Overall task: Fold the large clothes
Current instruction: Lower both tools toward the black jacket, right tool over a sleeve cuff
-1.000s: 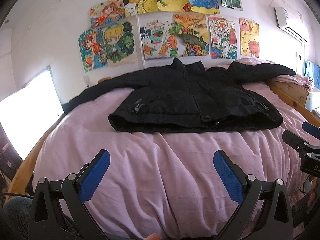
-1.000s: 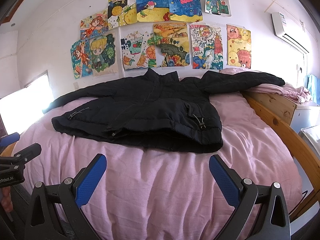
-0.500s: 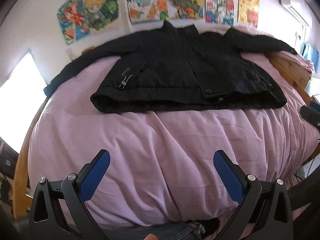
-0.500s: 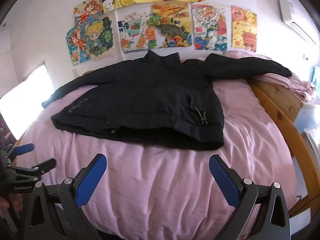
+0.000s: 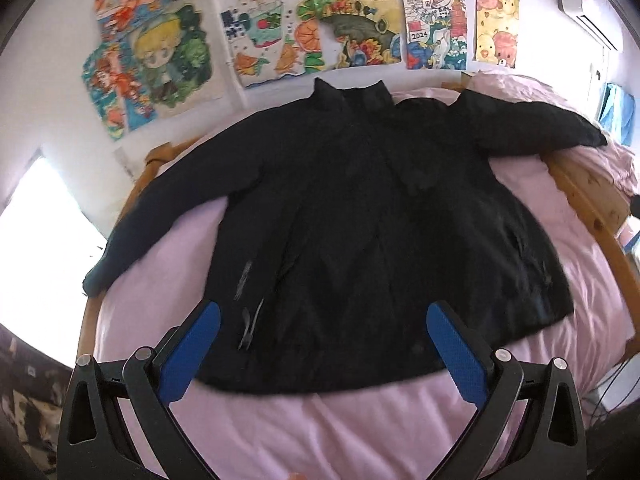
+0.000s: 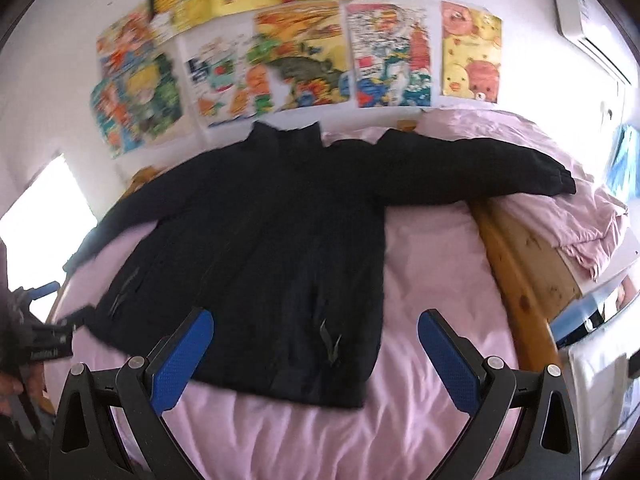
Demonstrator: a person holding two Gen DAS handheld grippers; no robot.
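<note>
A large black padded jacket [image 5: 360, 232] lies flat and face up on a bed with a pink sheet [image 5: 340, 428], collar toward the wall and both sleeves spread out. It also shows in the right wrist view [image 6: 272, 248]. My left gripper [image 5: 323, 354] is open and empty, held above the jacket's hem. My right gripper [image 6: 316, 358] is open and empty, above the hem's right part. The left gripper also shows at the left edge of the right wrist view [image 6: 48, 344].
The wooden bed frame [image 6: 516, 276] runs along the right side, with a rumpled pink blanket [image 6: 576, 216] beyond it. Colourful drawings [image 5: 352, 36] cover the wall behind. A bright window [image 5: 44, 240] is at the left. An air conditioner [image 6: 588, 32] hangs at the upper right.
Both grippers have moved forward and up over the bed, so the jacket now sits under and between the fingers. Both stayed open. The jacket has not moved.
</note>
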